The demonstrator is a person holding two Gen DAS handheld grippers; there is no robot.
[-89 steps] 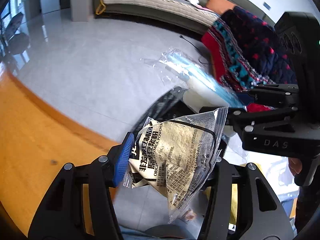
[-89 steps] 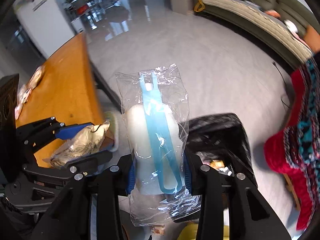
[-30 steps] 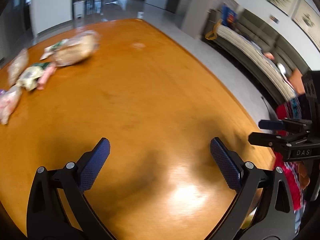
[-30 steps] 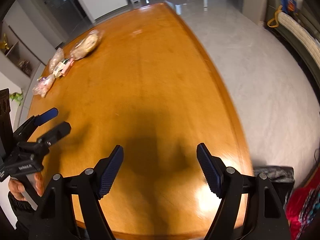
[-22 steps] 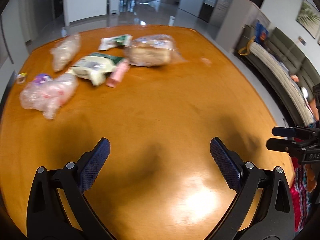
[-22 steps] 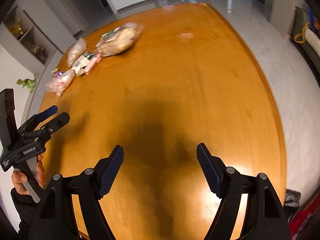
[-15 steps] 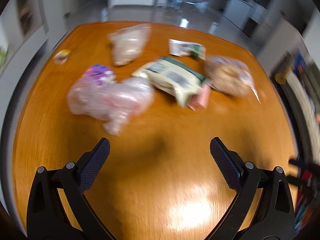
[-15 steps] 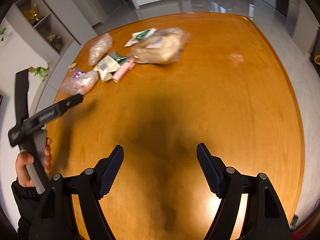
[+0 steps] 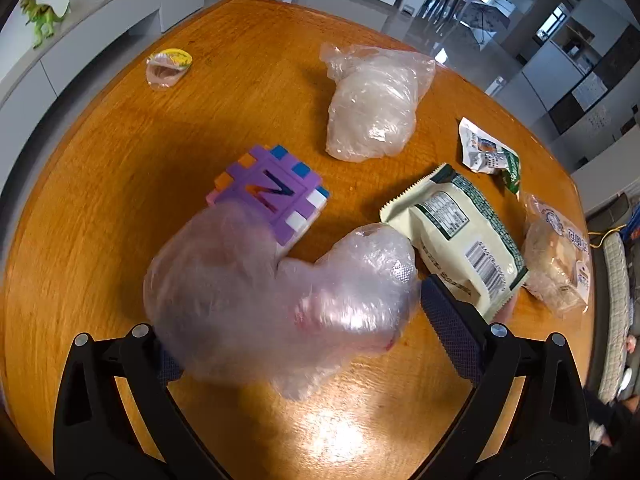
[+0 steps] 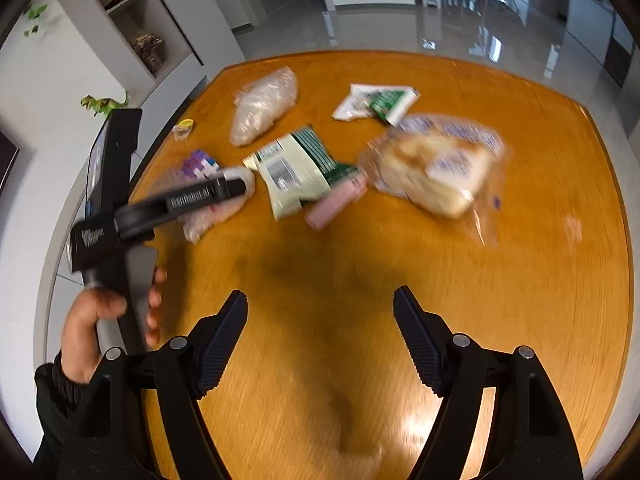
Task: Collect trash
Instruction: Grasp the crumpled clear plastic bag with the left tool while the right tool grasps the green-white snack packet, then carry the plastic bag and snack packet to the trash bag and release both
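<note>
While my left hand-held gripper (image 9: pixel 296 320) stands wide open around it, a crumpled clear plastic bag (image 9: pixel 280 300) lies between the ribbed blue pads, soft, glossy and pink-tinged, blurred enough that I cannot tell if either pad touches it. It rests on the orange wooden tabletop (image 9: pixel 100 208) and overlaps a purple foam puzzle cube (image 9: pixel 272 192) with a cut-out "N" and blue, orange and white tabs. Just right of the bag lies a cream and green snack pouch (image 9: pixel 460 240) with a serrated end, a barcode and a nutrition panel too small to read. Farther off sit a second lumpy clear bag (image 9: pixel 372 112), a torn white and green wrapper (image 9: pixel 488 152), a bagged bread roll (image 9: pixel 556 264) with blue print, and a small jelly cup (image 9: pixel 168 68) with a yellow-rimmed lid. My right hand-held gripper (image 10: pixel 320 340) hangs open and empty over bare wood, well short of a pink stick (image 10: pixel 336 204) lying against the pouch.
</note>
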